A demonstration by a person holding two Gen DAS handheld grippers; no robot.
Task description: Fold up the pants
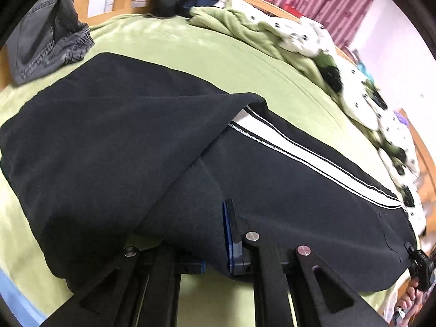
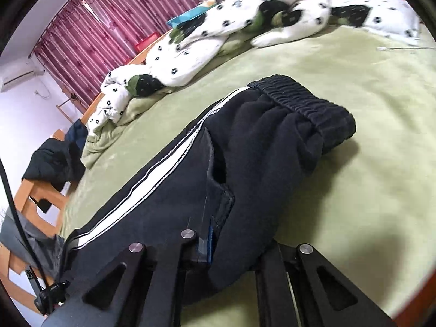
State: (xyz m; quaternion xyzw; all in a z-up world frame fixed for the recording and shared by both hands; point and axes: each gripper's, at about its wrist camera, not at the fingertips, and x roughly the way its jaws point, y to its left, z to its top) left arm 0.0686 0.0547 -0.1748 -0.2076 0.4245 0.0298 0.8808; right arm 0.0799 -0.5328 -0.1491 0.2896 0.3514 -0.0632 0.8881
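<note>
One pair of black pants (image 1: 136, 150) was laid on the green bed sheet (image 1: 190, 62), a leg already doubled over. Its near edge was pinched by the left gripper (image 1: 215, 234) and the right gripper (image 2: 234, 218). Next, probably, a lift-and-carry toward the waistband (image 2: 305, 100).
</note>
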